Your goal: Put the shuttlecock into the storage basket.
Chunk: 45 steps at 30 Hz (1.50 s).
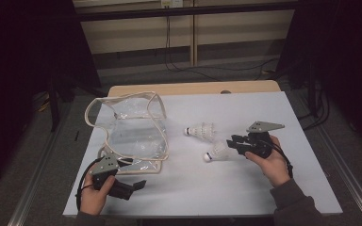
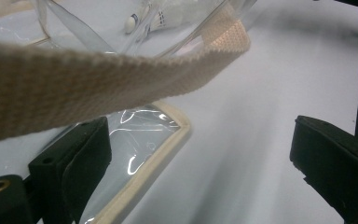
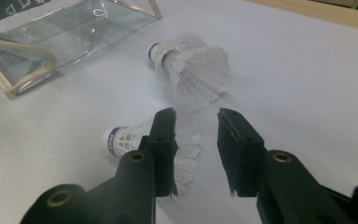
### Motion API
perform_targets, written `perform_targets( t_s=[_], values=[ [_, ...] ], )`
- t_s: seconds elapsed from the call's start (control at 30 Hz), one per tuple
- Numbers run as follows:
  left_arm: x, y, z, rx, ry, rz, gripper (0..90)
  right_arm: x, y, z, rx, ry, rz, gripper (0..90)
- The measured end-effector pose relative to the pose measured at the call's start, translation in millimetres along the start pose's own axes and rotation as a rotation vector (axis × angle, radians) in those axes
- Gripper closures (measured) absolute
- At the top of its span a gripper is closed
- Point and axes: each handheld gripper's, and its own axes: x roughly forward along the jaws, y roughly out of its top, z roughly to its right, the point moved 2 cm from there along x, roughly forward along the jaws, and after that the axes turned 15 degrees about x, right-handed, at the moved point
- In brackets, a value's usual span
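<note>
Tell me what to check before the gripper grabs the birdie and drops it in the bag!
1. Right gripper open: ok.
2. Near birdie between its jaws: not ok, it lies beside the left jaw.
3. Far birdie out of the way: ok, lying apart.
4. Bag mouth open: ok.
5. Left gripper holding the bag: not ok, jaws open, strap lying loose above them.
6. Bag steady: cannot tell.

2 shuttlecocks (image 1: 201,130) (image 1: 217,151), 1 clear bag (image 1: 134,134) w/ beige trim, 2 grippers (image 1: 139,184) (image 1: 232,142).
</note>
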Motion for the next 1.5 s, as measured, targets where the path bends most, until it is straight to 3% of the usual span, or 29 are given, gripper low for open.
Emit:
perform_targets(
  t_s=[0.37,0.67,1.07,1.5],
  values=[
    [0.1,0.1,0.0,-0.002,0.003,0.001,5.2,-4.3,4.5,-6.5,0.020,0.025,0.013,39.3],
    [0.0,0.0,-0.1,-0.001,0.001,0.000,5.2,3.6,-2.0,-11.7,0.007,0.039,-0.010,26.0],
    [0.0,0.0,0.0,0.000,0.000,-0.001,5.1,10.8,-8.7,-10.4,0.016,0.037,-0.033,22.1],
    [0.0,0.0,0.1,0.000,0.000,-0.001,5.1,20.1,-16.4,-13.5,-0.010,0.054,-0.076,32.6]
  ],
)
